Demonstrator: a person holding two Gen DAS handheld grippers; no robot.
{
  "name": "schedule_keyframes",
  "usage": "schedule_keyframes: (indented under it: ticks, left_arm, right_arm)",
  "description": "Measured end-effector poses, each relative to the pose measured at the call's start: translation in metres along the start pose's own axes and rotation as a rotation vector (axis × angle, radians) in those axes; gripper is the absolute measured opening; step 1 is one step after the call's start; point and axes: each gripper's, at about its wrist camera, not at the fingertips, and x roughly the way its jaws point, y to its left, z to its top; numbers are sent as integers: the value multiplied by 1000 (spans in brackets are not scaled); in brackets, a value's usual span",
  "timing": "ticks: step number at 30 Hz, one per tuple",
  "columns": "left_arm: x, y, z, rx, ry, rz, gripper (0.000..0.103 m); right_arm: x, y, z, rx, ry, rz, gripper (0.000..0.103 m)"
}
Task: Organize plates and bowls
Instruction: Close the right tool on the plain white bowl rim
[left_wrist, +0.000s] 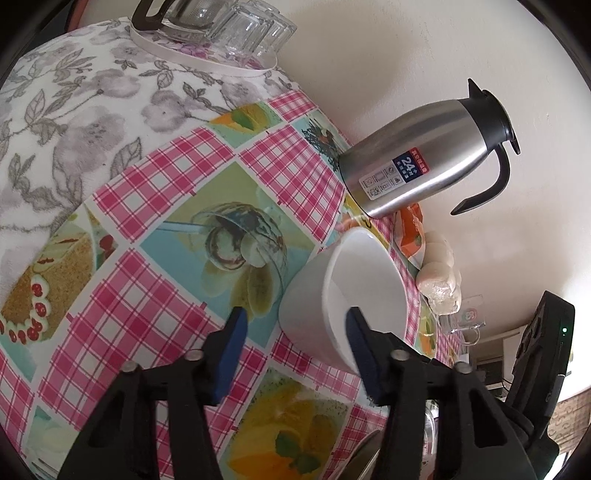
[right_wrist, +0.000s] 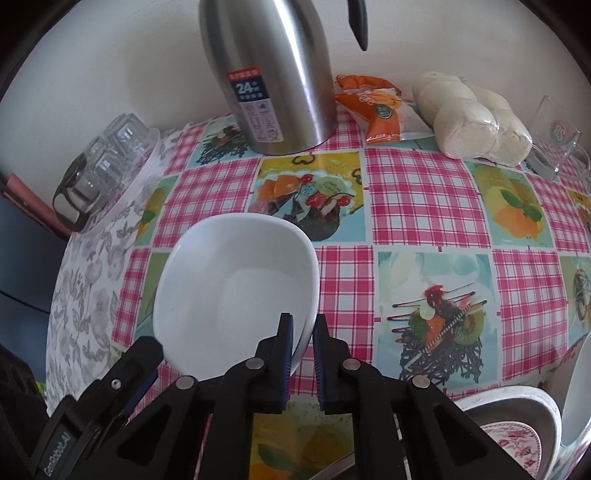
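Observation:
A white bowl (right_wrist: 229, 291) sits tilted over the checked tablecloth (right_wrist: 424, 206). My right gripper (right_wrist: 303, 343) is shut on the bowl's near right rim, one blue pad inside and one outside. In the left wrist view the same bowl (left_wrist: 354, 280) leans to the right. My left gripper (left_wrist: 295, 336) straddles its near wall: the right pad lies at the rim and the left pad stands apart from the bowl, so the jaws are open. That left gripper's black body (right_wrist: 122, 380) also shows beside the bowl's left edge.
A steel thermos jug (right_wrist: 273, 74) stands behind the bowl by the wall. A tray of upturned glasses (right_wrist: 110, 162) sits at the far left. An orange packet (right_wrist: 373, 107), bagged buns (right_wrist: 476, 118) and a glass mug (right_wrist: 557, 136) line the back. Stacked dishes with a floral plate (right_wrist: 517, 439) lie near right.

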Motion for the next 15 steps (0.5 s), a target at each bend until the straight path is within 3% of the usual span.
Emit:
schedule_keyframes:
  ticks: [2,8,10,15]
  left_arm:
    - [3,0,-1,4,9,-1,39]
    - [7,4,-4,-14,16,-11,31]
    - [7,5,-4,-16,12,-10,24]
    - [4,6,-4,-13,3,-4,22]
  right_arm:
    - [0,2,-1,-27,4,3,11]
    - [-1,5,-4,-76,18,11,11]
    - [-2,7,-6,-88,28,12,11]
    - [-3,11,-9,-100,32,8,12]
